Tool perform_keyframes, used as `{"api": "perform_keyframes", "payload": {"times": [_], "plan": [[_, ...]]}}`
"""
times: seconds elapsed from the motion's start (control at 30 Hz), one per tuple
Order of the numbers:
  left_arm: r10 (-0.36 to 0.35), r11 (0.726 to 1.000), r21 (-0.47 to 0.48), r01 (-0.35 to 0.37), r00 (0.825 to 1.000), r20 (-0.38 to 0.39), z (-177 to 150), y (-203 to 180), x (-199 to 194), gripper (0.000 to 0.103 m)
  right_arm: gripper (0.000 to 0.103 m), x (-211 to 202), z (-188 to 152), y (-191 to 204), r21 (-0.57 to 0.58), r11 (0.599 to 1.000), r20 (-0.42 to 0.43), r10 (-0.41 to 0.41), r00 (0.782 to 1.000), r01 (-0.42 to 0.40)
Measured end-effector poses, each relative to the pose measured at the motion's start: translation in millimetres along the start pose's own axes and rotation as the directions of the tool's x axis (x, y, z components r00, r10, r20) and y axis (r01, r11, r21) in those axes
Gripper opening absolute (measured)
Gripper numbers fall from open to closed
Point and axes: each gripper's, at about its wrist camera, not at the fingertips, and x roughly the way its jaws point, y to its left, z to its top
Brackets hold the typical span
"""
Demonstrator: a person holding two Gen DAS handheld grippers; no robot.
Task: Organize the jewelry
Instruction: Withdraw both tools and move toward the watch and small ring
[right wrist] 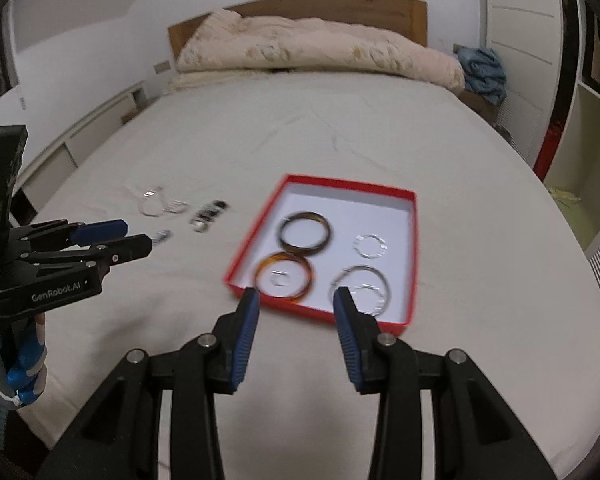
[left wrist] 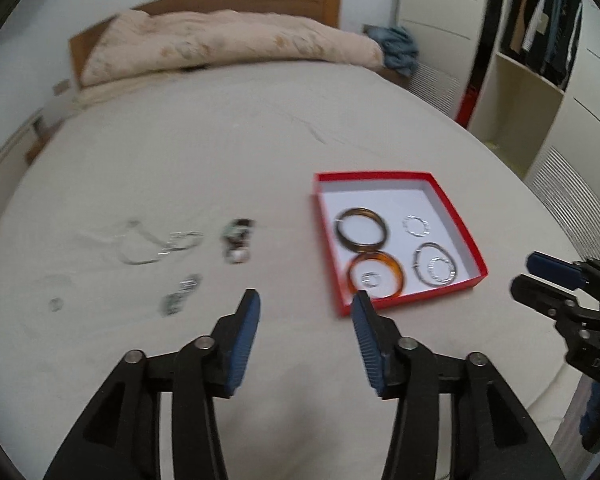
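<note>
Bare bedsheet (right wrist: 480, 240) lies open around the red box (right wrist: 415, 240); loose jewelry (left wrist: 172, 248) clutters its left.

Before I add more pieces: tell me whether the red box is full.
Not full. The red box holds bangles and small rings near its front, such as the amber bangle; its white floor behind them is bare.

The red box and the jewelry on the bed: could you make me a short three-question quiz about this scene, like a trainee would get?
1. True or false: the red box already holds several bangles and rings.
2. Where does the loose jewelry still lie?
A. inside the box
B. on the bed sheet, left of the box
C. on the blanket
3. Fill in: neither the left gripper nor the right gripper holds ____.

Key:
1. True; the orange bangle and dark bangle lie inside.
2. B
3. anything; both stand open above the bed sheet.
</note>
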Motion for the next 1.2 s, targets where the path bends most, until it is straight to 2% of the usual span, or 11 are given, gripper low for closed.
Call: {"api": "perform_keyframes", "payload": {"times": [0.23, 0.5, 0.6, 0.67, 0.93, 1.2], "plan": [[0.106, 0.992, -0.068, -0.102, 0.993, 0.054, -29, 62, -64, 0.055, 0.037, -43, -3, 69, -0.045, 0.998, 0.048, 0.055, 0.997, -0.053], [0.195, 0.969, -0.174, -0.176, 0.976, 0.101, -72, 132, -127, 0.065, 0.037, -68, -14, 131, -0.079, 0.991, 0.069, 0.113, 0.991, -0.108], [0.240, 0.956, -0.199, -0.216, 0.965, 0.105, -88, 151, -140, 0.070, 0.044, -70, -19, 152, -0.094, 0.988, 0.073, 0.128, 0.989, -0.121], [0.265, 0.945, -0.226, -0.237, 0.959, 0.101, -97, 167, -144, 0.071, 0.045, -65, -22, 165, -0.101, 0.986, 0.067, 0.140, 0.988, -0.133], [0.330, 0.902, -0.316, -0.295, 0.942, 0.063, -125, 227, -116, 0.071, 0.045, -2, -30, 196, -0.106, 0.978, -0.004, 0.178, 0.984, -0.177], [0.342, 0.869, -0.379, -0.318, 0.940, -0.004, -116, 287, -40, 0.071, 0.045, 102, -13, 215, -0.067, 0.976, -0.094, 0.199, 0.976, -0.205]]}}
